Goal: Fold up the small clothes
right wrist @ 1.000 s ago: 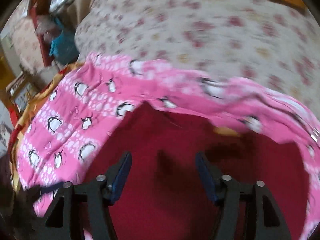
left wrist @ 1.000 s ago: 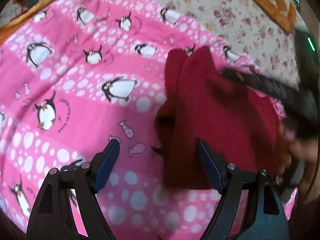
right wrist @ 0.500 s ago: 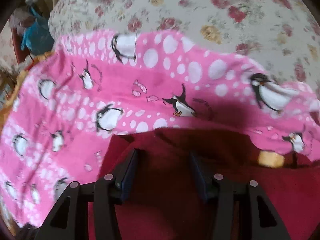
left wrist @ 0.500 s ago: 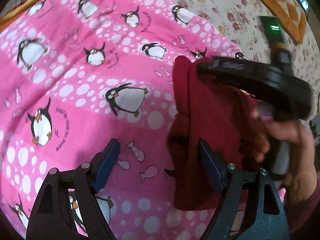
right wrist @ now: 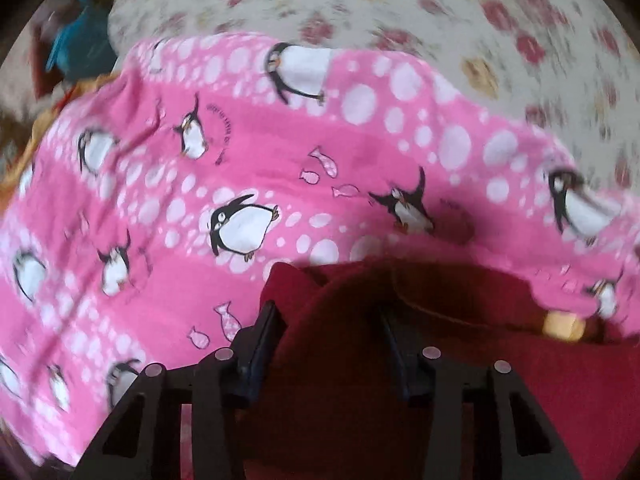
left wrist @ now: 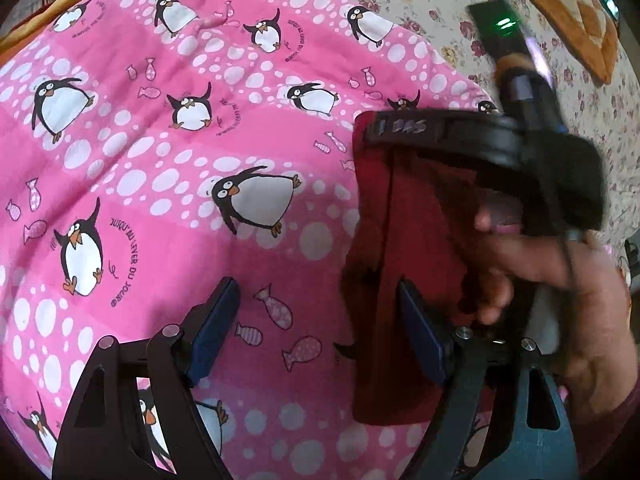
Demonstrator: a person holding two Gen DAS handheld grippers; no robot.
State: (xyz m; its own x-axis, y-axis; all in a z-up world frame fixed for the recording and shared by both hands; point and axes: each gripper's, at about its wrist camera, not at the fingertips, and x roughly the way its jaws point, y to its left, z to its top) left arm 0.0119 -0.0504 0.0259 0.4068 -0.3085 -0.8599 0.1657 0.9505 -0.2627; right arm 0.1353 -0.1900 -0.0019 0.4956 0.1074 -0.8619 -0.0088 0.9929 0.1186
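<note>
- A dark red garment [left wrist: 416, 248] is seen lying on a pink penguin-print blanket [left wrist: 160, 160], near the blanket's right edge in the left wrist view.
- In that view the garment's long axis runs from the near side to the far side of the blanket, with a narrow folded strip along its left side.
- A small yellow tag [right wrist: 564, 326] is visible at the garment's far edge in the right wrist view.
- The blanket is spread over a bed covered with a cream floral sheet [left wrist: 460, 20]; an orange patterned cloth [left wrist: 568, 4] lies at the far right corner.
- A blue object [right wrist: 84, 48] is glimpsed beyond the bed's left edge, too blurred to identify.
- The right gripper [right wrist: 328, 332] is pointed down at the garment; its jaws are closing with a raised fold of red cloth between them, and a firm pinch cannot be confirmed.
- It is held by a hand [left wrist: 560, 280].
- The left gripper [left wrist: 316, 328] hangs released, jaws wide: one over bare blanket, the other at the garment's left edge.
</note>
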